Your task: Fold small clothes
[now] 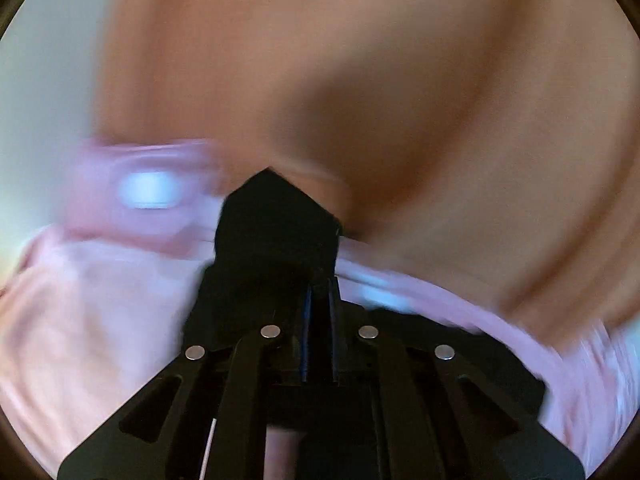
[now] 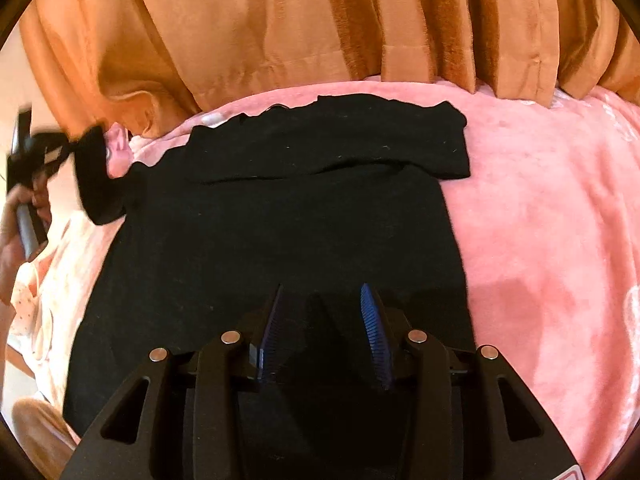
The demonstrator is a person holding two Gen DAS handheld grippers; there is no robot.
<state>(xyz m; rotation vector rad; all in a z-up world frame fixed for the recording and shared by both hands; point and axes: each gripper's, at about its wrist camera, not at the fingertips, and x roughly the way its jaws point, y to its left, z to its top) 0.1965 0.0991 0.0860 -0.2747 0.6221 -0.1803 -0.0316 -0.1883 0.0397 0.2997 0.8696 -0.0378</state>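
Observation:
A black garment (image 2: 280, 232) lies spread on the pink blanket (image 2: 540, 220), with one sleeve folded across its top edge. My right gripper (image 2: 323, 292) hovers over the garment's near part, open, with nothing pinched between its blue pads. At the far left my left gripper (image 2: 74, 146) holds the other black sleeve (image 2: 96, 184) lifted off the blanket. The left wrist view is heavily blurred. There my left gripper (image 1: 320, 284) is shut on a peak of black cloth (image 1: 276, 216) that covers its fingertips.
An orange curtain (image 2: 320, 20) hangs right behind the blanket's far edge. A white patterned cloth (image 2: 40, 280) lies at the left beside the garment. A person's hand (image 2: 12, 220) holds the left gripper's handle there. A pale wall (image 1: 48, 100) shows at the left.

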